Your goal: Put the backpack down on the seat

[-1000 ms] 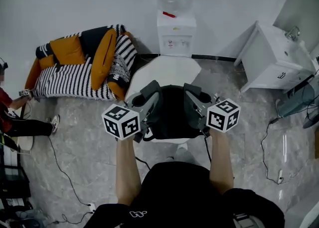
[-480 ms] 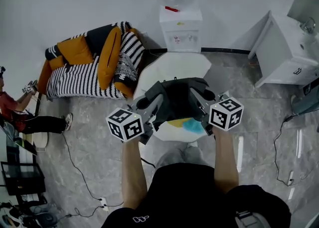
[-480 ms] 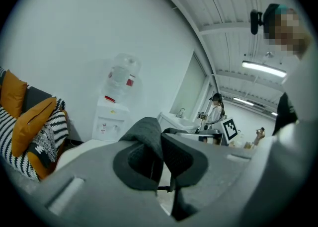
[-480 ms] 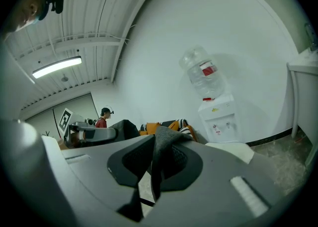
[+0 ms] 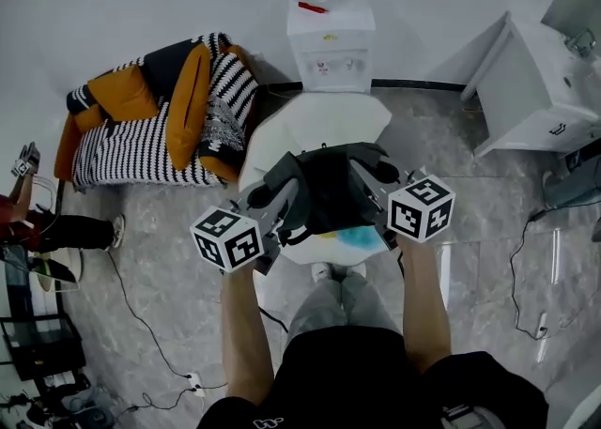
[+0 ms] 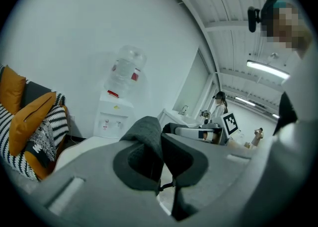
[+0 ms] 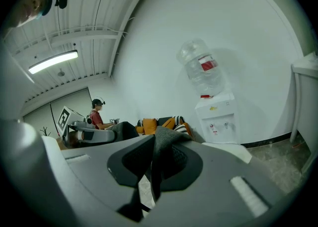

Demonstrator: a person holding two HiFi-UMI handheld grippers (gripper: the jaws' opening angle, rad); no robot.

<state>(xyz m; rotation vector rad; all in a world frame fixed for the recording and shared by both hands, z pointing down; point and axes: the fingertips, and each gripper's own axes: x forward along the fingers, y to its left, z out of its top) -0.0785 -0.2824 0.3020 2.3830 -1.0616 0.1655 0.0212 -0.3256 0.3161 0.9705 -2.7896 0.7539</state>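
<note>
Now left tool (image 5: 270,196), right tool (image 5: 377,174) each pinch padded grey strap (image 6: 147,139) of black backpack (image 5: 329,194) over rounded white seat (image 5: 324,127).

I see a black backpack (image 5: 329,188) with dark grey straps (image 6: 146,136) and a yellow and light-blue patch at its near edge. The seat (image 5: 324,122) is white. My left gripper (image 5: 279,189) and right gripper (image 5: 374,172) are grey, each with black-and-white square markers. The sofa (image 5: 141,145) is black-and-white striped, with orange cushions (image 5: 122,94). The water dispenser (image 5: 329,42) is white, and the floor (image 5: 169,268) is mottled grey.
</note>
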